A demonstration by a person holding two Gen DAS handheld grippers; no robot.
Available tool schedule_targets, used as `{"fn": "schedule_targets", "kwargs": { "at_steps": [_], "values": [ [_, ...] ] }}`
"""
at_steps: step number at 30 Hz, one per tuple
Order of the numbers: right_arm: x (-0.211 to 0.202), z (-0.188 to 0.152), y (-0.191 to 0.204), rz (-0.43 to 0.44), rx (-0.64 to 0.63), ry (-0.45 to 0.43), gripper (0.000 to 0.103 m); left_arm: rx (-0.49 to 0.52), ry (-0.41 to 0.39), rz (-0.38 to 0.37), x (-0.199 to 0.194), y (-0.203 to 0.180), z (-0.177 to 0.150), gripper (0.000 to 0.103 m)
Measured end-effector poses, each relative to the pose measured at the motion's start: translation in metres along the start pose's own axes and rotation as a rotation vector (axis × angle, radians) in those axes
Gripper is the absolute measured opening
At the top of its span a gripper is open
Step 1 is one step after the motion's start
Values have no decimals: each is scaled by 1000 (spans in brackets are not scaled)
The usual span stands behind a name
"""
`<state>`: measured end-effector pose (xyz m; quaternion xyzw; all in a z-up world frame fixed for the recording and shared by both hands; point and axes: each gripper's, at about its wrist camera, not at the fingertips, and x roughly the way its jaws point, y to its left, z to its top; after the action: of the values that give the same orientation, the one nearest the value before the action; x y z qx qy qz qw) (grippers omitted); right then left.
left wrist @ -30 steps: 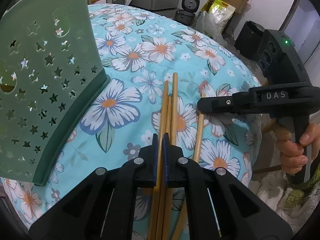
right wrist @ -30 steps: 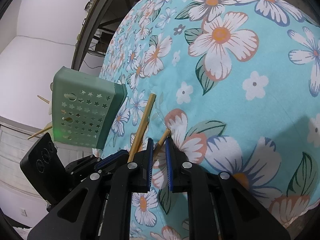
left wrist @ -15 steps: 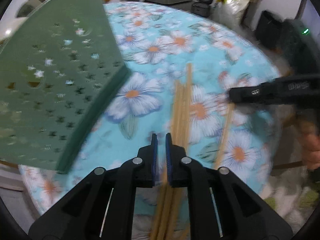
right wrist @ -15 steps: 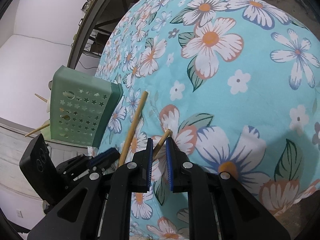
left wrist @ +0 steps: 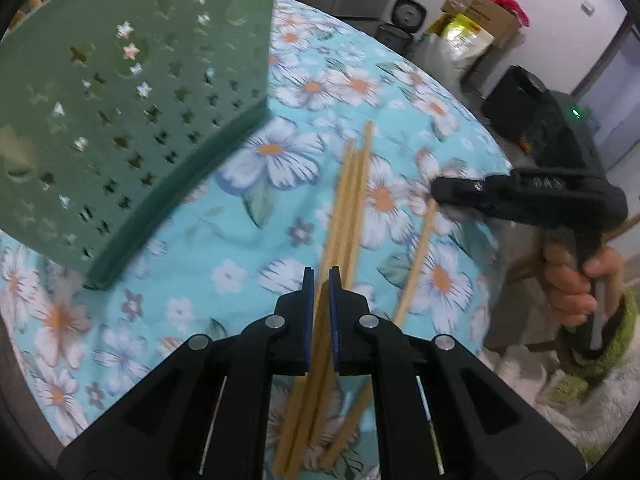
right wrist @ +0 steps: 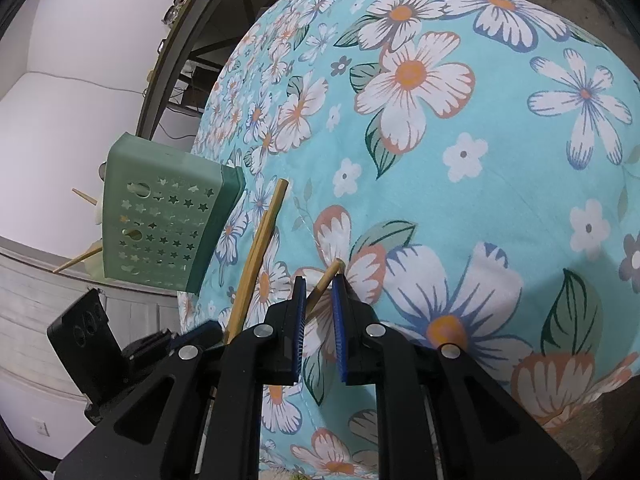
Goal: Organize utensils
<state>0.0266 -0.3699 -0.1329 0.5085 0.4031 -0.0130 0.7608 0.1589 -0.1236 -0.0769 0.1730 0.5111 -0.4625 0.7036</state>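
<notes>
My left view is smeared: the green basket (left wrist: 132,120) runs off its left edge. The near ends of the chopsticks (left wrist: 352,208) hide under my left gripper (left wrist: 319,280).

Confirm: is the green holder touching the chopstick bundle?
Apart. Left wrist view shows a strip of floral cloth between the green holder and the chopstick bundle.

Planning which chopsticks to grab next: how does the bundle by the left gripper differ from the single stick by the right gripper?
The bundle is several chopsticks side by side, running under the left gripper; the single chopstick lies alone, angled away from them. The bundle reaches further up the cloth; the single one ends beside the right gripper, between its parted fingers. Both are pale wood, lying flat.
</notes>
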Motion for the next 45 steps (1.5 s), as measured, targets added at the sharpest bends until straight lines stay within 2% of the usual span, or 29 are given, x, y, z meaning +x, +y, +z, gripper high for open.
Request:
{"fn": "schedule_targets", "kwargs": {
  "at_steps": [2,6,13,22,26,28,30,32,35,37,38,41,45],
  "values": [
    [1,0,0,0,-1,-1,13,7,10,14,2,1,-4,7],
    [0,0,0,1,2,1,13,-4,12,-10,4,1,-4,7],
    [-1,0,0,0,4,-2,13,-38,22,-83,12,4,-3,12],
    [0,0,0,-1,5,-2,13,-133,1,-155,1,17,-11,5],
    [0,0,0,-2,5,-2,13,-159,-4,-116,-6,20,-19,5],
    [0,1,0,-2,4,-1,13,-159,4,-61,-12,23,-24,5],
    [0,1,-1,-2,4,-1,13,-134,13,38,-19,25,-28,5],
    [0,1,0,-1,5,-1,13,-114,25,87,-23,29,-31,5],
    [0,1,0,-1,5,0,13,-105,32,97,-26,33,-31,6],
    [0,1,0,-1,5,-1,13,-101,14,89,-30,35,-26,19],
    [0,1,-1,-1,5,0,13,-96,-2,87,-30,35,-22,22],
    [1,1,-1,-1,5,0,13,-71,-35,74,-25,34,-6,23],
    [1,1,-1,0,4,1,13,-40,-40,130,-4,31,19,23]
  ]
}}
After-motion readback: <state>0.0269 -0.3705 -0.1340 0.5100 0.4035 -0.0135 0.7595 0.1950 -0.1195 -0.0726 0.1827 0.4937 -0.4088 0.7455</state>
